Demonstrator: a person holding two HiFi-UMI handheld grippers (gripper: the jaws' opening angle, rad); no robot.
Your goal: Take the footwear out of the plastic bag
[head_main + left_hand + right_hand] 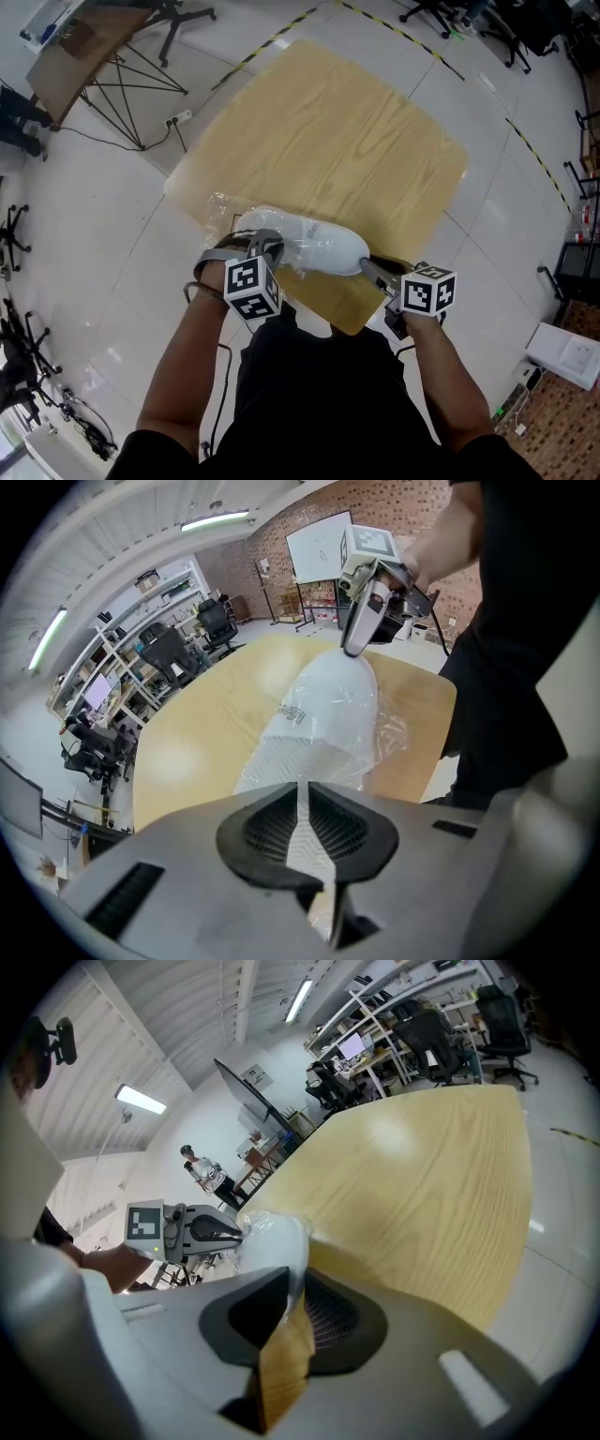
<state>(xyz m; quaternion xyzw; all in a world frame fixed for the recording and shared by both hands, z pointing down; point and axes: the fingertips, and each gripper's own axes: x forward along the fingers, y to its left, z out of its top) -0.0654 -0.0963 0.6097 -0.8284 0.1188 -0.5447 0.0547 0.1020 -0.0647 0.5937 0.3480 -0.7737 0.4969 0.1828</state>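
A white shoe (309, 246) lies inside a clear plastic bag (217, 208) near the front edge of the wooden table (337, 141). My left gripper (267, 246) is at the shoe's left end. In the left gripper view its jaws (305, 794) are nearly together, pinching the ribbed white shoe (323, 705) through the film. My right gripper (367, 269) is at the toe end, with its jaws (295, 1283) shut on crinkled plastic over the white toe (272, 1241). Each gripper shows in the other's view, the right gripper (356, 649) and the left gripper (230, 1232).
The table's front corner sits just in front of the person's body. On the floor are a folding table (84, 47), a power strip (178, 119), office chairs (187, 14) and a white box (567, 352). A person (211, 1176) stands far off.
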